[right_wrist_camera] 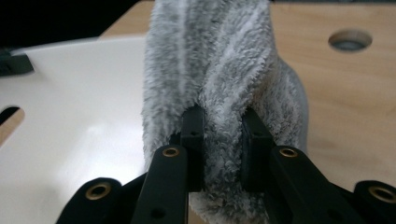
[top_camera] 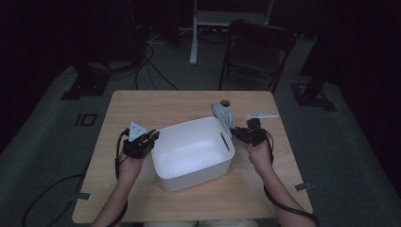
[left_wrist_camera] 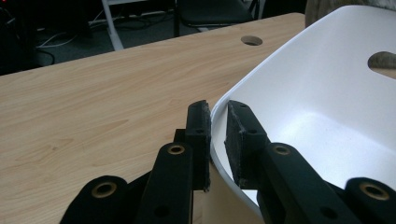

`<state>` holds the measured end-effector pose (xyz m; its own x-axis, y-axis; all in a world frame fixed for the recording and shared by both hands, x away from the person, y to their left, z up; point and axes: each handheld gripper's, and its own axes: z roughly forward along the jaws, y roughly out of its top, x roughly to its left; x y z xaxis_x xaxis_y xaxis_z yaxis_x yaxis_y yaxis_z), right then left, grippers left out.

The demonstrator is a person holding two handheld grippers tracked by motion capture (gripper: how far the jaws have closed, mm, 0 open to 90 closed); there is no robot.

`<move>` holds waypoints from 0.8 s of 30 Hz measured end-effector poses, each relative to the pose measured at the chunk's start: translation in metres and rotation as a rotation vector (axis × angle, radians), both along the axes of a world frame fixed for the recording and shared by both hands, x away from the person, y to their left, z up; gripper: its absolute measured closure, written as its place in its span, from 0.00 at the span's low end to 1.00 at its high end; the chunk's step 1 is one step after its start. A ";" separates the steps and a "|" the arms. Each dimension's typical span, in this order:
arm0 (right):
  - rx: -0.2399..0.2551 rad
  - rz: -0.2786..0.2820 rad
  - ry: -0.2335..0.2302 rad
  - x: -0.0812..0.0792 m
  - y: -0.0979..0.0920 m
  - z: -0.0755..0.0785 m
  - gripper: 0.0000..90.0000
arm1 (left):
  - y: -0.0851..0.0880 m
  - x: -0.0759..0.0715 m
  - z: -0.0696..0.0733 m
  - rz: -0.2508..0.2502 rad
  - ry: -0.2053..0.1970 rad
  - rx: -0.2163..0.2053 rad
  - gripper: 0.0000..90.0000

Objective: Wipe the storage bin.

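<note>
Dim lab, floor cables (top_camera: 142, 71), equipment stands (top_camera: 87, 80), folding chair (top_camera: 255, 52)

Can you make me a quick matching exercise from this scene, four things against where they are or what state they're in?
1 left gripper
2 right gripper
3 white bin
4 round hole

A clamped on a grey fluffy towel
B in the tabletop at the far edge
C mid-table, nothing inside
D pinching the bin's rim

Pairs: 1-D, 2-A, 3-C, 4-B

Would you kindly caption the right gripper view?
Right gripper clamps a grey fluffy towel beside the white bin.
</note>
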<state>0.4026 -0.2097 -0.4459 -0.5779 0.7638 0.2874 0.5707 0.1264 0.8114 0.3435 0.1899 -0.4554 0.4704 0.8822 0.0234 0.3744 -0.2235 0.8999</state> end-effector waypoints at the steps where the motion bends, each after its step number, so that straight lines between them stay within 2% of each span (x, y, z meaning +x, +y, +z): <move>1: -0.007 0.003 -0.002 0.002 0.001 0.002 0.84 | 0.000 0.000 0.000 0.000 0.001 0.004 0.89; 4: -0.034 0.011 0.003 0.008 0.007 0.001 0.84 | -0.001 0.000 0.000 0.004 0.000 0.004 0.89; 7: -0.036 0.014 0.012 0.010 0.009 -0.003 0.85 | -0.002 0.000 0.000 0.011 0.000 0.005 0.89; 13: -0.073 0.015 0.086 0.018 0.012 -0.026 0.85 | -0.001 0.001 0.000 0.008 0.000 0.005 0.89; 15: -0.071 0.018 0.084 0.020 0.010 -0.024 0.84 | -0.001 0.001 0.000 0.005 0.001 0.006 0.89; 17: -0.072 0.017 0.064 0.020 0.009 -0.017 0.84 | -0.001 0.001 0.000 0.004 0.001 0.007 0.89; 21: -0.010 0.019 0.025 0.020 0.004 -0.002 0.84 | -0.002 0.002 0.000 0.001 0.002 0.005 0.89; 24: -0.024 0.029 0.024 0.022 0.008 -0.001 0.85 | -0.003 0.001 0.000 0.013 0.001 0.004 0.89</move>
<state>0.4242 -0.2021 -0.4470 -0.5932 0.7534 0.2838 0.5859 0.1623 0.7939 0.3448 0.1868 -0.4552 0.4589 0.8881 0.0262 0.3782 -0.2219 0.8987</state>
